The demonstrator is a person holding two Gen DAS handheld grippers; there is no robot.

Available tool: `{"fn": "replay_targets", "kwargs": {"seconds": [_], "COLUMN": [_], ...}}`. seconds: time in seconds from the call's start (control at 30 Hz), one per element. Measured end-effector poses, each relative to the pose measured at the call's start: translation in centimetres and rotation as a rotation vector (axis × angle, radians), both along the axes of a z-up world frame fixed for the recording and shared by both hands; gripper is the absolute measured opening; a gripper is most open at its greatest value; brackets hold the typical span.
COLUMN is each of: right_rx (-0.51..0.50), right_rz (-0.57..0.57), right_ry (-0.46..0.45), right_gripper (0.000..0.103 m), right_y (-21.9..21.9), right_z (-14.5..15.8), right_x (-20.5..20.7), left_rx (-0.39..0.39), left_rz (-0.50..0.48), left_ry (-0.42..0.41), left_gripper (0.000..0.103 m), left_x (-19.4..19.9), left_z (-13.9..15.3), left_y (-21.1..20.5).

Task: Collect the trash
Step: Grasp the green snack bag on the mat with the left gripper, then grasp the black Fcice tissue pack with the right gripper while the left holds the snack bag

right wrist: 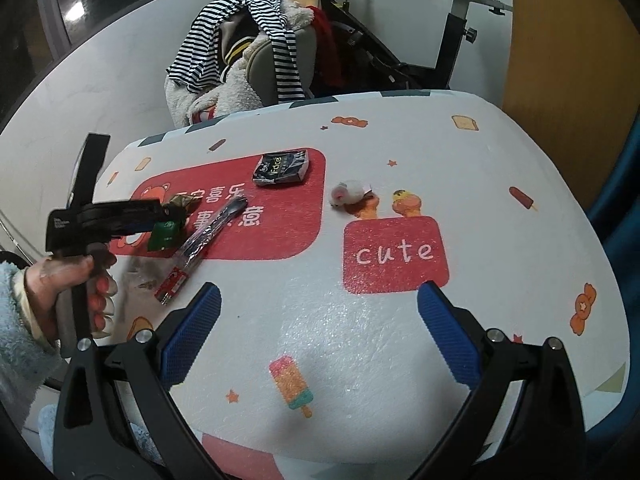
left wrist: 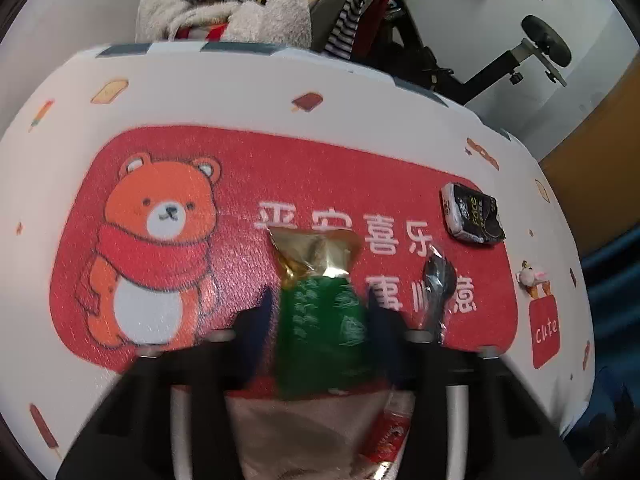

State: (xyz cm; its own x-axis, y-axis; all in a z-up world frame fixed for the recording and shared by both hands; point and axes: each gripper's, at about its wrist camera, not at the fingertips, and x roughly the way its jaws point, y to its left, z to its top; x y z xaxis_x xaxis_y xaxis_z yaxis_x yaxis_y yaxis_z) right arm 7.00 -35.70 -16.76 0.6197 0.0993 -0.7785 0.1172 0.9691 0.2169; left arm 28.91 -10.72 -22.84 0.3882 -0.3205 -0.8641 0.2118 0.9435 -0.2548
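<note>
The green wrapper (left wrist: 324,332), with a gold foil top, lay on the red panel of the table (left wrist: 248,92), below the white printed characters. It sat between the two fingers of the left gripper (left wrist: 320,312). The picture was blurred there, so contact between the pads and the wrapper could not be confirmed. The left jaws stood part closed around it. In the right wrist view the same gripper (right wrist: 170,220) reached over the wrapper (right wrist: 164,236) from the left, carried by a hand (right wrist: 76,284) in a pale fleece sleeve (right wrist: 12,320).

Just right of the wrapper lay a long clear sleeve (left wrist: 438,280) with a red end (left wrist: 390,432); in the right wrist view it (right wrist: 208,232) ran diagonally off the red panel toward the near edge. A black tissue pack (left wrist: 472,216) lay further right, near the panel's corner. A white crumpled wad (right wrist: 346,194) lay on the white area, well apart from the pack, above the red "cute" patch (right wrist: 396,254).

The right gripper (right wrist: 318,332) hung over the near part of the table with its jaws wide apart and nothing between them.

Behind the table stood a chair (right wrist: 260,64) piled with striped clothes, and an exercise bike (right wrist: 460,12).
</note>
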Motion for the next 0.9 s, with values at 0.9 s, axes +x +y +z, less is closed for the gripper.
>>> {"fn": "replay_targets", "kwargs": {"seconds": [0.9], "right_rx": [-0.116], "right_rz": [-0.014], "right_ry": [0.174], "right_gripper": [0.097], "right_y": [5.2], "right_z": [-6.6], "right_x": [22.0], "left_rx": [-0.198], "left_rz": [0.123], "left_ry": [-0.247], "left_gripper": [0.028], "left_x": [-12.1], "left_z": [10.1], "left_y": [13.2]}}
